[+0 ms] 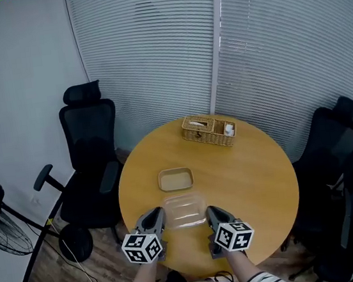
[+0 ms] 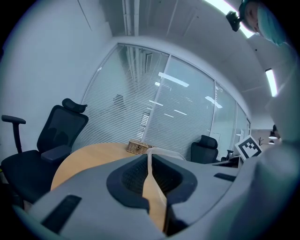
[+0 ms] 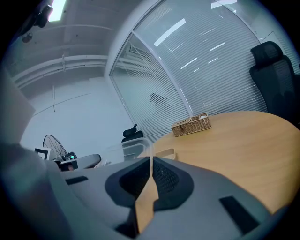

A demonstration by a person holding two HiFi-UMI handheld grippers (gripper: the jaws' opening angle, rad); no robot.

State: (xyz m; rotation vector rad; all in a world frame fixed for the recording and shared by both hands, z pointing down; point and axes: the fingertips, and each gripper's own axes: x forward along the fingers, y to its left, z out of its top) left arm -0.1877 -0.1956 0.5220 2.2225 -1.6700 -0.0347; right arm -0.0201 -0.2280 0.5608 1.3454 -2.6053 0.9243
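Note:
A clear plastic container (image 1: 184, 210) sits on the round wooden table (image 1: 259, 178) near its front edge, between my two grippers. My left gripper (image 1: 157, 216) is shut on the container's left wall; in the left gripper view the thin clear rim (image 2: 165, 151) runs out from between the closed jaws of the left gripper (image 2: 149, 161). My right gripper (image 1: 209, 214) is shut on the right wall, and the clear container (image 3: 127, 149) shows just left of the right gripper (image 3: 151, 164). A beige tray-like lid (image 1: 176, 179) lies just beyond the container.
A wicker basket (image 1: 209, 130) with small items stands at the table's far side. Black office chairs stand at the left (image 1: 91, 155) and right (image 1: 335, 148). A fan (image 1: 4, 230) is at the far left. Window blinds (image 1: 266, 41) line the back.

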